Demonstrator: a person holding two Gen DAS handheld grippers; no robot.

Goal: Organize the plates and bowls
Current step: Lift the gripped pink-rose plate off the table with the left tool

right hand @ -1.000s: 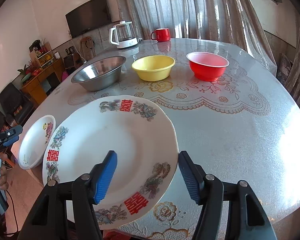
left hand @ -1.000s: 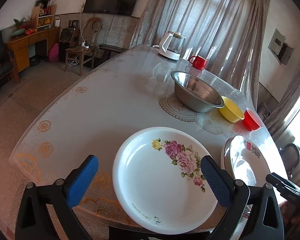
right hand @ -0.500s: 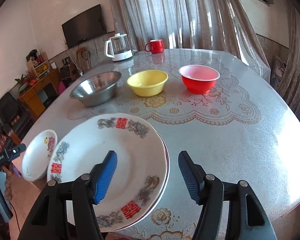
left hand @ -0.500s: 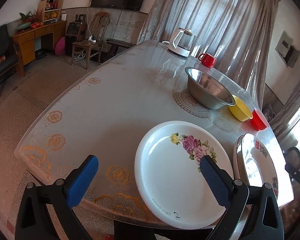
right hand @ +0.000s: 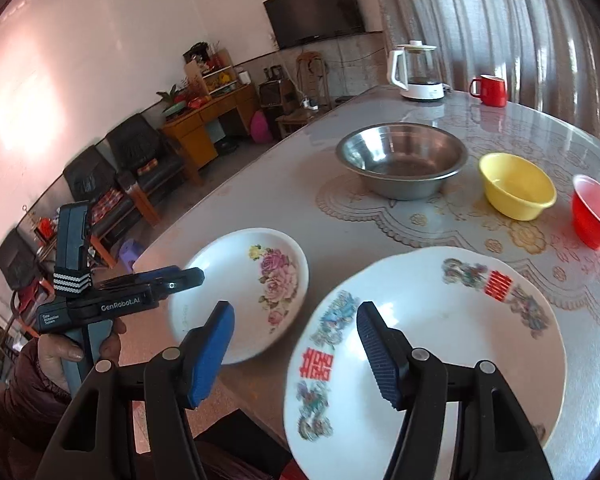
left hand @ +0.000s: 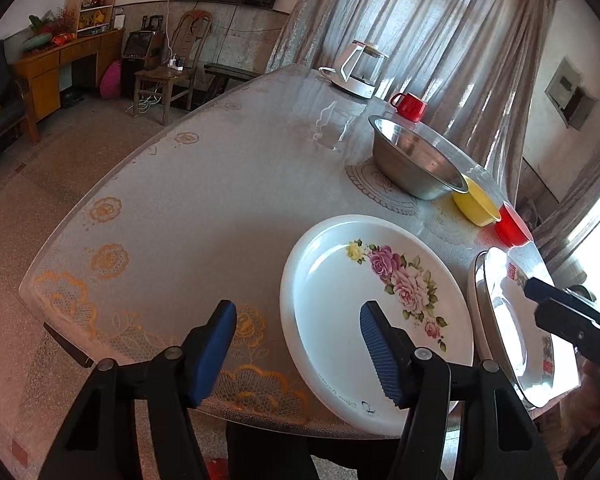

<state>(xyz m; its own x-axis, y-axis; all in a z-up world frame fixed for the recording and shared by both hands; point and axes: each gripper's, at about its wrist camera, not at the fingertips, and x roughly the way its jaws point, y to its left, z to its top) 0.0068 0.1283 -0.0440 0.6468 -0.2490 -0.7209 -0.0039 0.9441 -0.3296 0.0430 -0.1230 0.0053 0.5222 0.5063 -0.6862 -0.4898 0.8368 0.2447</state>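
Note:
A white plate with pink roses (left hand: 376, 312) (right hand: 244, 292) lies at the table's near edge. A larger plate with red characters (right hand: 428, 352) (left hand: 512, 320) lies to its right. My left gripper (left hand: 296, 344) is open and empty, its right finger over the rose plate's left part. My right gripper (right hand: 294, 344) is open and empty, hovering over the gap between the two plates. A steel bowl (right hand: 402, 160) (left hand: 416, 160), a yellow bowl (right hand: 516, 184) (left hand: 476, 204) and a red bowl (right hand: 594, 210) (left hand: 510, 226) stand in a row further back.
A white kettle (right hand: 418, 72) (left hand: 358, 70) and a red mug (right hand: 490, 90) (left hand: 410, 106) stand at the far end of the table (left hand: 220, 200). Chairs, a desk and a wall television are in the room beyond. Curtains hang behind the table.
Both grippers have narrowed their opening. The left gripper shifted left of the rose plate. The right gripper swung left, off the big plate toward the rose plate.

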